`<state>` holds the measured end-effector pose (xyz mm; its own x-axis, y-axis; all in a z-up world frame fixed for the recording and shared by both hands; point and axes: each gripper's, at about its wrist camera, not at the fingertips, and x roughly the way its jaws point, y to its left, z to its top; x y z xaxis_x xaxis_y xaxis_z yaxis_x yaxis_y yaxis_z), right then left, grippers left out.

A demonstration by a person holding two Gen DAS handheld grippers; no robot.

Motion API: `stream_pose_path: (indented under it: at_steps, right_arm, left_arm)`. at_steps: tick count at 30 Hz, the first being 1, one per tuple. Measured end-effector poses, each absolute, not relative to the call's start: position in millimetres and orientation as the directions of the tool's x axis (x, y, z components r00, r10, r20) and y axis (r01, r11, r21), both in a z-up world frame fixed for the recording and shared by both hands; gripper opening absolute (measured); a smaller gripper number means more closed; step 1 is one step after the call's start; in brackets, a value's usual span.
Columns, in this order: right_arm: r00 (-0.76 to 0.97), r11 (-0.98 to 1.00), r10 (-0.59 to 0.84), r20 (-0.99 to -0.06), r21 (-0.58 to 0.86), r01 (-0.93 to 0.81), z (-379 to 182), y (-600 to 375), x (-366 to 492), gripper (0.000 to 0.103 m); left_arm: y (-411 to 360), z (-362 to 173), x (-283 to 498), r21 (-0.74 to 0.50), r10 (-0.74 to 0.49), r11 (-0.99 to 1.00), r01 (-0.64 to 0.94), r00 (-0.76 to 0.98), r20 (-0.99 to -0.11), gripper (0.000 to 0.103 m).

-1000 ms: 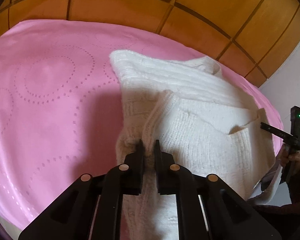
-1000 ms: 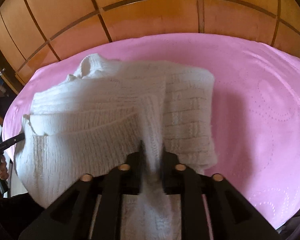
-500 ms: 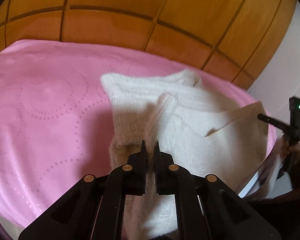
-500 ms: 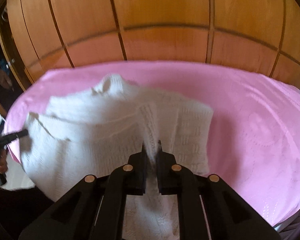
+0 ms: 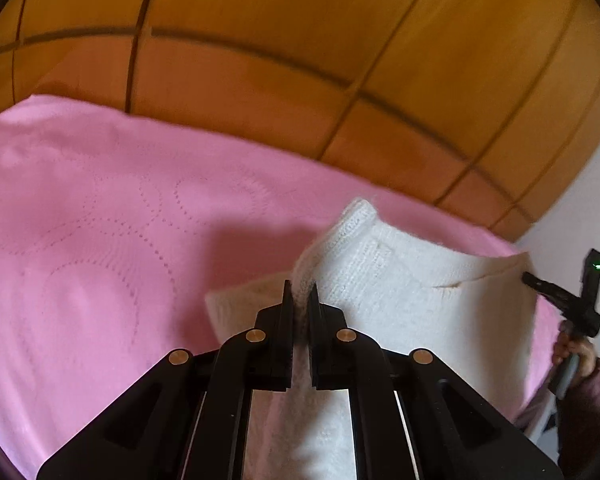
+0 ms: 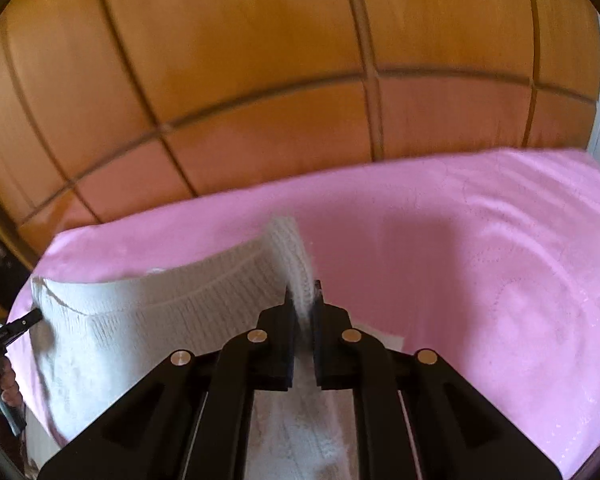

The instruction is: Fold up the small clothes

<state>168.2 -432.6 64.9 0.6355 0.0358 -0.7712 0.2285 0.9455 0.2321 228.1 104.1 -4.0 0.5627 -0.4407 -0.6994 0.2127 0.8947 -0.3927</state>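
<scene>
A small white knitted sweater (image 5: 412, 292) is stretched between both grippers above the pink bed cover (image 5: 100, 240). My left gripper (image 5: 300, 292) is shut on one bunched corner of the sweater. In the right wrist view my right gripper (image 6: 303, 296) is shut on the other corner of the same white sweater (image 6: 148, 320), which hangs to the left. Each view shows the opposite gripper at the frame edge: the right gripper (image 5: 530, 280) and the left gripper (image 6: 34, 316) pinch the knit's far corner. The lower part of the sweater is hidden under the gripper bodies.
A wooden panelled headboard (image 6: 280, 80) rises behind the pink bed cover (image 6: 480, 260). A white wall (image 5: 580, 220) stands at the right of the left wrist view. A person's hand (image 5: 572, 356) holds the other gripper's handle.
Both grippers closed on the sweater's near corners and lifted them up and forward. The sweater, flat on the bed before, now hangs folded over between the two grippers.
</scene>
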Motion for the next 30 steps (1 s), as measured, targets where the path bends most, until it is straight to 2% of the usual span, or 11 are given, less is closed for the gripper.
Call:
stream_pose_path:
  at_steps: [8, 10, 11, 12, 13, 15, 16, 21, 27, 28, 30]
  right_arm:
    - [0.490, 0.910, -0.051, -0.870, 0.161, 0.381, -20, -453, 197, 0.006]
    - [0.504, 0.907, -0.043, -0.863, 0.177, 0.382, -20, -458, 196, 0.009]
    - [0.511, 0.908, -0.047, -0.858, 0.177, 0.380, -16, -458, 194, 0.022]
    - [0.518, 0.910, -0.059, -0.853, 0.168, 0.380, -11, -458, 191, 0.036]
    - [0.530, 0.913, -0.091, -0.843, 0.143, 0.383, -3, -457, 187, 0.038]
    - [0.557, 0.919, -0.112, -0.823, 0.128, 0.373, 11, -453, 179, 0.039]
    - [0.576, 0.923, -0.118, -0.809, 0.125, 0.365, 20, -448, 172, 0.039]
    - [0.645, 0.956, 0.008, -0.764, 0.195, 0.218, 48, -407, 152, 0.042]
    - [0.557, 0.973, 0.163, -0.814, 0.228, 0.048, 23, -334, 152, 0.042]
    - [0.544, 0.975, 0.159, -0.824, 0.218, 0.047, 18, -330, 156, 0.042]
    - [0.535, 0.977, 0.156, -0.830, 0.210, 0.040, 12, -324, 158, 0.020]
  left_arm:
    - [80, -63, 276, -0.280, -0.291, 0.955, 0.097, 0.486, -0.824, 0.004]
    - [75, -60, 273, -0.252, -0.273, 0.961, 0.110, 0.488, -0.829, 0.005]
    - [73, -55, 270, -0.229, -0.254, 0.967, 0.112, 0.501, -0.827, 0.006]
    - [71, -48, 264, -0.207, -0.237, 0.971, 0.117, 0.518, -0.822, 0.014]
    - [70, -39, 258, -0.193, -0.229, 0.973, 0.123, 0.539, -0.811, 0.020]
    - [73, -23, 245, -0.188, -0.225, 0.974, 0.124, 0.584, -0.780, 0.050]
    - [74, -13, 235, -0.201, -0.242, 0.970, 0.136, 0.620, -0.747, 0.052]
    - [61, 5, 210, -0.293, -0.401, 0.916, 0.274, 0.613, -0.681, 0.052]
    - [7, -32, 213, -0.283, -0.444, 0.882, 0.376, 0.468, -0.764, 0.051]
    - [2, -42, 216, -0.288, -0.438, 0.885, 0.366, 0.445, -0.781, 0.047]
    - [2, -49, 217, -0.302, -0.441, 0.887, 0.350, 0.448, -0.777, 0.020]
